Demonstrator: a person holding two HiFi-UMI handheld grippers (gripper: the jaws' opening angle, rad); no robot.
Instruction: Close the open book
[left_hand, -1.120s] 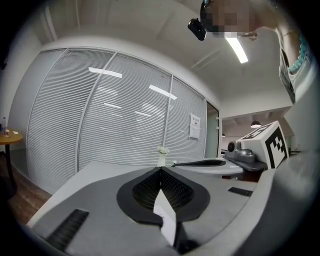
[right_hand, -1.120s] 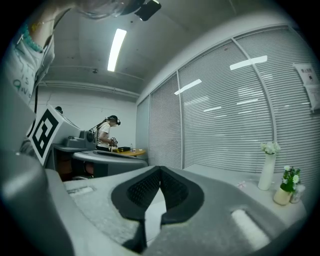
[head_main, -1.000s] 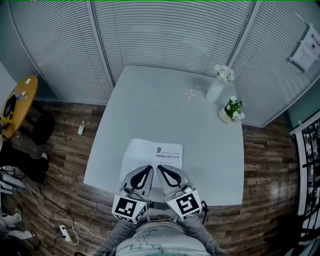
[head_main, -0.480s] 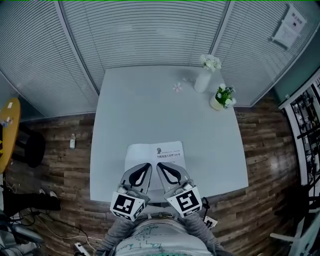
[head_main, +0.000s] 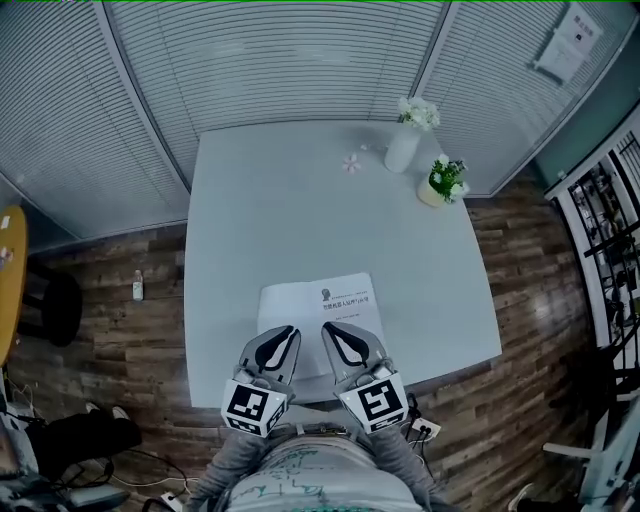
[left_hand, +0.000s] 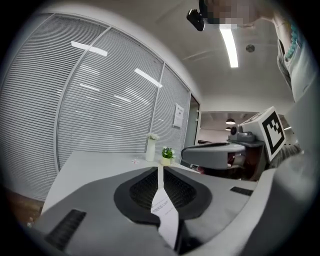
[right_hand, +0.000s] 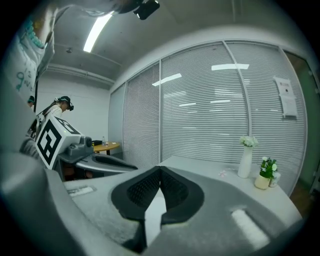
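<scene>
A white open book (head_main: 322, 300) lies on the pale table (head_main: 300, 200) close to its near edge, with print on the right page. Both grippers hang over its near part, side by side. My left gripper (head_main: 291, 330) has just been opening: its jaws stand a thin crack apart with nothing between them, and the page (left_hand: 163, 209) shows through the gap. My right gripper (head_main: 327, 327) is shut, tips touching, and holds nothing. The left gripper (left_hand: 160, 169) and right gripper (right_hand: 160, 169) both point low across the table.
A white vase with flowers (head_main: 403, 148) and a small potted plant (head_main: 440, 184) stand at the table's far right corner, with a pink flower (head_main: 351, 163) beside them. Blinds close off the far side. Wooden floor surrounds the table.
The head view has swung, so the table now sits squarer in the picture. Both grippers have moved a little forward over the book, and their tips stand slightly farther apart.
</scene>
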